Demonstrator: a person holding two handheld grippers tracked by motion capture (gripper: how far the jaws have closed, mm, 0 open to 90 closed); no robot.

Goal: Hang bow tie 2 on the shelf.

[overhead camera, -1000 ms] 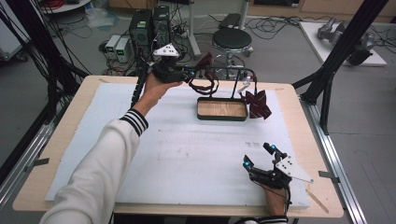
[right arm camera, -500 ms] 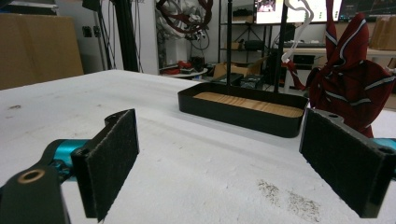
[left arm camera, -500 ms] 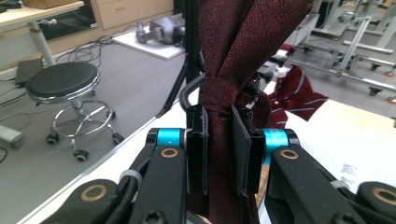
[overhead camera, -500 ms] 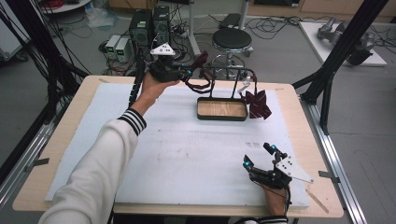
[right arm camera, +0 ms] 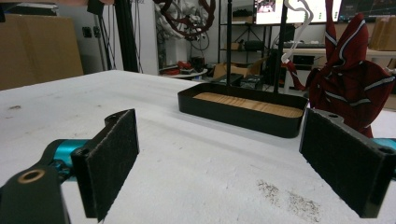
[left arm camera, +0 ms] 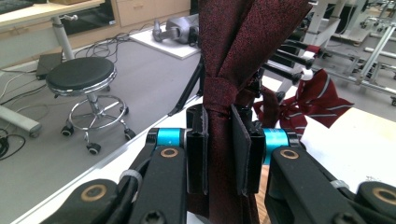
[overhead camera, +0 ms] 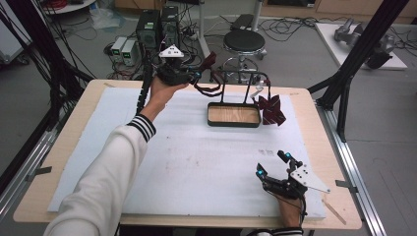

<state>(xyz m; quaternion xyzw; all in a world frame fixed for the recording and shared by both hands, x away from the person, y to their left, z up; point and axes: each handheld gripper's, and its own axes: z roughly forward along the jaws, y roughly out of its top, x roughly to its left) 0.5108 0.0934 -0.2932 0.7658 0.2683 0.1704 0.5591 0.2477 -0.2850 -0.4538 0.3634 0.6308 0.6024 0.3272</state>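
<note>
My left gripper [overhead camera: 195, 76] is held up over the table's far edge, left of a black rack [overhead camera: 244, 74] with a wood-bottomed tray [overhead camera: 234, 115]. Its jaws are shut on a dark red tie [left arm camera: 233, 42], just below the knot; the tie's loop [overhead camera: 209, 89] hangs beside the rack's left post. A red striped tie [overhead camera: 272, 110] hangs by a white hook [right arm camera: 297, 28] from the rack's right end. My right gripper [overhead camera: 271, 164] rests open near the table's front right, pointing at the tray [right arm camera: 243, 109] and the striped tie [right arm camera: 355, 88], with nothing between its pads [right arm camera: 112, 158].
A white sheet [overhead camera: 196, 157] covers most of the wooden table. A black stool [overhead camera: 244, 42] stands on the floor behind the rack, and computer boxes [overhead camera: 155, 24] stand to its left. Black frame struts [overhead camera: 351, 73] rise at the right.
My left gripper has shifted slightly with the dark red tie, which now hangs a little further left. The right gripper has not moved.
</note>
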